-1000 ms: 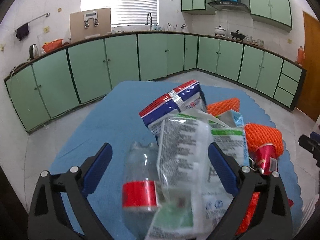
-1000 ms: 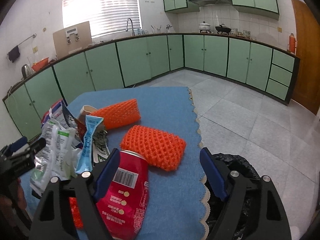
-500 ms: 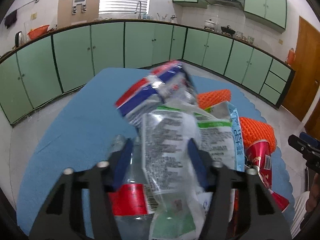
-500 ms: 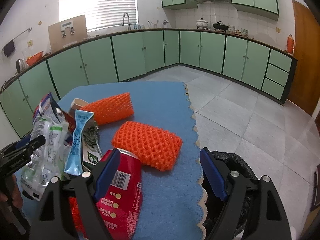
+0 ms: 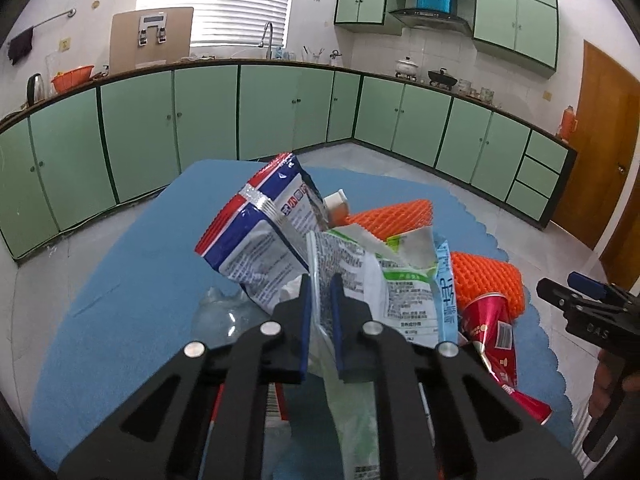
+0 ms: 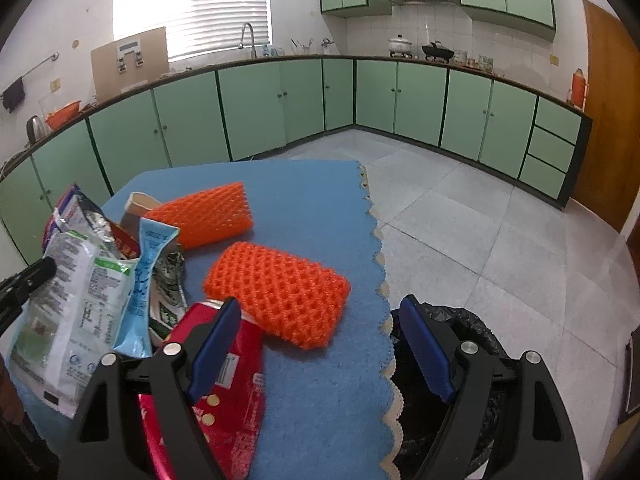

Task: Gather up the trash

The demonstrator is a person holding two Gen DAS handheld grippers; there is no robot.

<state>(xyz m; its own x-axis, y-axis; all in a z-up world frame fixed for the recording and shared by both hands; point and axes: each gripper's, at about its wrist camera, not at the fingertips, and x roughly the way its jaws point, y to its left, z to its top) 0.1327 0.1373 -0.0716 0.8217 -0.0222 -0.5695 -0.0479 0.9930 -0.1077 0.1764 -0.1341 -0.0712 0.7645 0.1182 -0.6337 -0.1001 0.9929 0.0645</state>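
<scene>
A heap of trash lies on a blue mat [image 6: 312, 208]. My left gripper [image 5: 321, 282] is closing, with a white wrapper with green print [image 5: 348, 268] between its pads and pinched there. Behind it stands a red, white and blue snack bag [image 5: 260, 236]; a clear bottle [image 5: 224, 316] lies under the left finger. My right gripper [image 6: 319, 303] hangs open with nothing in it, above a red can [image 6: 224, 392] and an orange foam net [image 6: 280, 292]. A second orange net [image 6: 204, 216] lies farther back.
A black trash bag [image 6: 476, 344] stands open on the tiled floor just past the mat's scalloped right edge. A light blue wrapper [image 6: 146, 276] leans in the heap. Green kitchen cabinets [image 6: 248, 108] ring the room. The right gripper's tip [image 5: 560, 292] shows at the left view's right edge.
My left gripper's jaws went from wide open to nearly together around the white wrapper. The right gripper stayed open and drifted slightly forward over the can.
</scene>
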